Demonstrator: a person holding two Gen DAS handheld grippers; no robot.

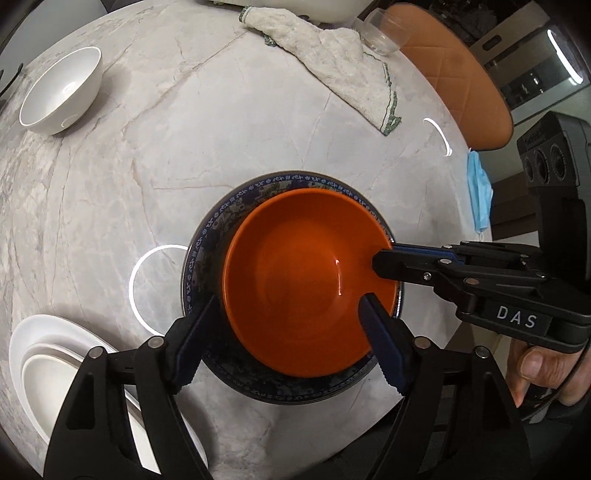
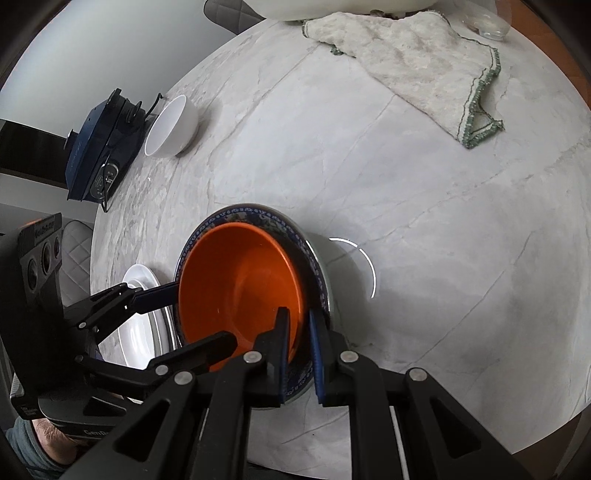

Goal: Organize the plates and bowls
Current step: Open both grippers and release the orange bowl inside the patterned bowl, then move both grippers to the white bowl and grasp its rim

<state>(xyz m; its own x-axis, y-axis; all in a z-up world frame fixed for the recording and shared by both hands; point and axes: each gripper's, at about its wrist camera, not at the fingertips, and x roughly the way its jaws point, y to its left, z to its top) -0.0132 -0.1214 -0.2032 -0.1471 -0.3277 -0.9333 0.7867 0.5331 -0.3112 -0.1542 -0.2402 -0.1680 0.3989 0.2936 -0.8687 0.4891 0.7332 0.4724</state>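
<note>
An orange bowl (image 1: pixel 295 273) sits inside a dark blue patterned bowl (image 1: pixel 207 243) on the marble table (image 1: pixel 221 129). My left gripper (image 1: pixel 288 314) is open, one finger outside the orange bowl's left wall and one inside it. My right gripper (image 1: pixel 382 254) comes in from the right and is shut on the orange bowl's rim. In the right wrist view its fingers (image 2: pixel 297 325) pinch the wall of the orange bowl (image 2: pixel 236 288), which rests in the blue bowl (image 2: pixel 314 273). A white bowl (image 1: pixel 62 92) stands far left. White stacked plates (image 1: pixel 44 362) lie near left.
A white towel (image 1: pixel 332 59) and a glass (image 1: pixel 380 33) lie at the table's far side. An orange chair (image 1: pixel 454 74) stands beyond the right edge, and a blue face mask (image 1: pixel 480 192) hangs there. A dark blue device (image 2: pixel 99 147) sits beside the white bowl (image 2: pixel 171 125).
</note>
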